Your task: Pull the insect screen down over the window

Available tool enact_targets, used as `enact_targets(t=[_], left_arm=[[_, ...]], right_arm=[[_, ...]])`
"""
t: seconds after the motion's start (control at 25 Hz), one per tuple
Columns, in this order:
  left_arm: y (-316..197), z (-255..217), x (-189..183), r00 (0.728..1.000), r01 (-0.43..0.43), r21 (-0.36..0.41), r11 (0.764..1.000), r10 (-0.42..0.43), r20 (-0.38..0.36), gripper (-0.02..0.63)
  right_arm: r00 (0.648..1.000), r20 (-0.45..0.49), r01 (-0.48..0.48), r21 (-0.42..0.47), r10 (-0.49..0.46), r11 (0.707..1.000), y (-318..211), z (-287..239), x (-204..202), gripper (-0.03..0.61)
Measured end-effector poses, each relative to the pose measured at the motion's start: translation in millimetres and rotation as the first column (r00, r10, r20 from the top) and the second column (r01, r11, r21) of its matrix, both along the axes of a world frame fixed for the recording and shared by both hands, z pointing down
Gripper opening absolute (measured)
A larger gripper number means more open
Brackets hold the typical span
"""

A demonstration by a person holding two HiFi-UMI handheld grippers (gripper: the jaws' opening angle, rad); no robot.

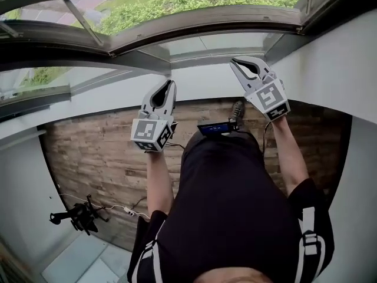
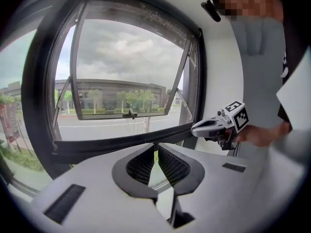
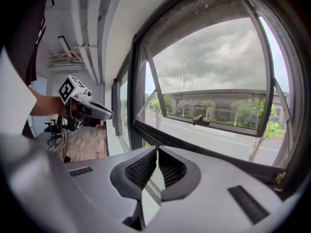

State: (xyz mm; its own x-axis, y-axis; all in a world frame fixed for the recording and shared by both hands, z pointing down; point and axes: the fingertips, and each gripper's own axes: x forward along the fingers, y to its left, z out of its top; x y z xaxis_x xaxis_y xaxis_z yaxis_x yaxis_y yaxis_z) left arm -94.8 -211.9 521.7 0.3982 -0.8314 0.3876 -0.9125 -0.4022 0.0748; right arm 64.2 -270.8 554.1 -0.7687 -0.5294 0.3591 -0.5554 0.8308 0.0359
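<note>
**Both grippers raised at window, empty; screen up at top**

Head view, left to right: a black stand [image 1: 76,216] with a white cable lies on the wood-pattern floor [image 1: 100,152], far below. The left gripper [image 1: 171,83] is held up towards the window, jaws pressed together at the tips, nothing in them. A small device with a blue display [image 1: 213,128] shows at the person's waist. The right gripper [image 1: 233,61] sits higher and nearer the glass, its tips also together. This view gives only greenery through the glass. The insect screen cannot be picked out here.

Left gripper view: the jaws are closed on themselves and empty, pointing at the lower bar of the dark window frame [image 2: 121,142]. The insect screen [image 2: 141,14] appears as a speckled grey band along the top of the opening. Everything below it is uncovered. The sash [image 2: 121,67] is swung outwards, with its handle [image 2: 130,113] on the bottom rail. A long low building [image 2: 112,89] stands across the road. The right gripper shows at right, near the frame's corner and not touching it.

Right gripper view: these jaws are likewise shut with nothing between them. The same grey band runs under the top of the frame, well above both grippers. Only this view shows the room behind: ceiling pipes [image 3: 87,23] and a chair [image 3: 51,127].
</note>
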Motion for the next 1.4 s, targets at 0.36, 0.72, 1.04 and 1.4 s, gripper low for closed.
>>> enact_targets(t=[0.36, 0.72, 1.04, 1.4], left_arm=[[68.9, -15.6, -12.0, 0.984, -0.065, 0.112, 0.992, 0.082, -0.158, 0.031], [176.2, -12.8, -52.7, 0.939, -0.095, 0.148, 0.984, 0.138, -0.314, 0.03], [259.3, -40.7, -45.3, 0.9, -0.139, 0.203, 0.969, 0.209, -0.383, 0.031], [303.5, -76.5, -21.3, 0.865, -0.15, 0.285, 0.947, 0.265, -0.426, 0.031]], right_arm=[[0.99, 0.018, -0.139, -0.012, 0.139, 0.99, 99.1, 1.9, 12.5, 0.018], [0.951, 0.055, -0.295, -0.141, 0.305, 0.945, 255.4, 17.3, 3.6, 0.018], [0.902, 0.208, -0.352, -0.157, 0.379, 0.923, 322.6, -29.7, 17.0, 0.018], [0.879, 0.348, -0.315, -0.091, 0.327, 0.945, 368.0, -71.1, 29.1, 0.018]])
